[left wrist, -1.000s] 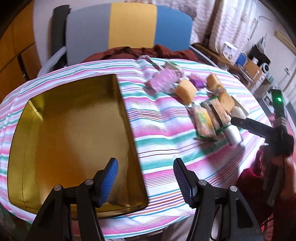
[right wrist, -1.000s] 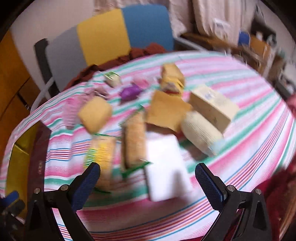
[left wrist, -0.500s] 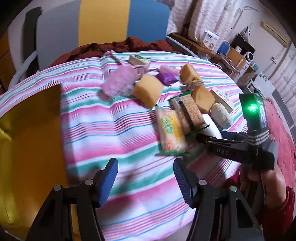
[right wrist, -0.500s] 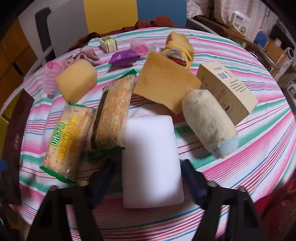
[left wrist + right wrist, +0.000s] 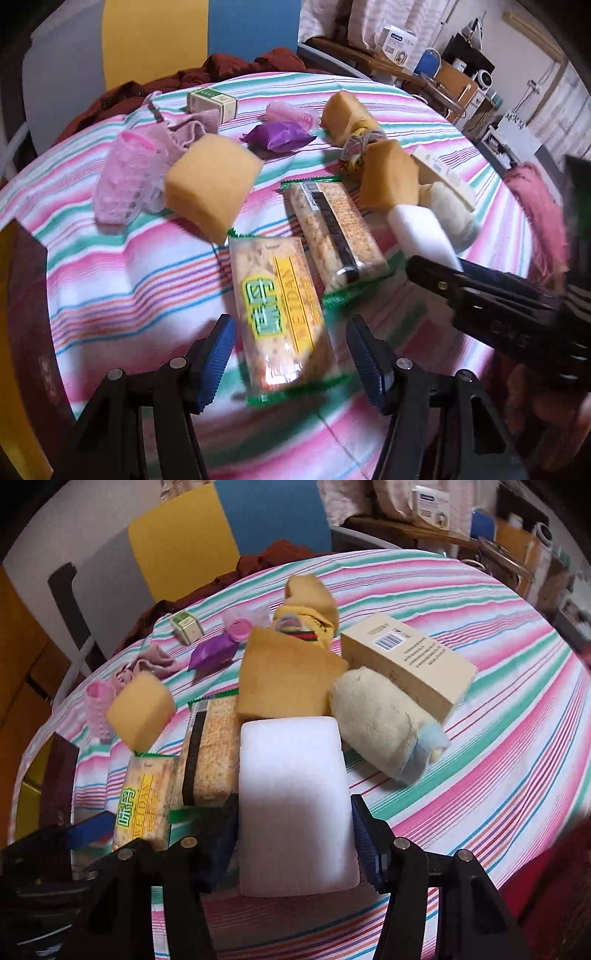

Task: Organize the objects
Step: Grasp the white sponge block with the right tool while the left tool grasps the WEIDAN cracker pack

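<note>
A striped tablecloth (image 5: 129, 288) carries a scatter of items. My left gripper (image 5: 290, 363) is open and angled down over a yellow-labelled cracker pack (image 5: 280, 314), whose near end lies between the blue pads (image 5: 218, 362) without touching them. My right gripper (image 5: 295, 834) is shut on a white foam block (image 5: 295, 805), its pads pressing the block's two long sides. In the left wrist view that block (image 5: 417, 229) shows at the right, with the right gripper's black fingers behind it. A second cracker pack (image 5: 210, 746) lies between the two.
A gold tin (image 5: 26, 314) with a dark wall sits at the left table edge. Farther back are yellow sponges (image 5: 210, 184), a pink mesh roller (image 5: 125, 184), a purple packet (image 5: 277, 136), a small green box (image 5: 212, 103), a rolled cream towel (image 5: 384, 731) and a beige carton (image 5: 406, 664). A chair (image 5: 184, 44) stands behind the table.
My left gripper swung right, from over the gold tin to over the yellow cracker pack. My right gripper's jaws went from wide open to closed on the white foam block.
</note>
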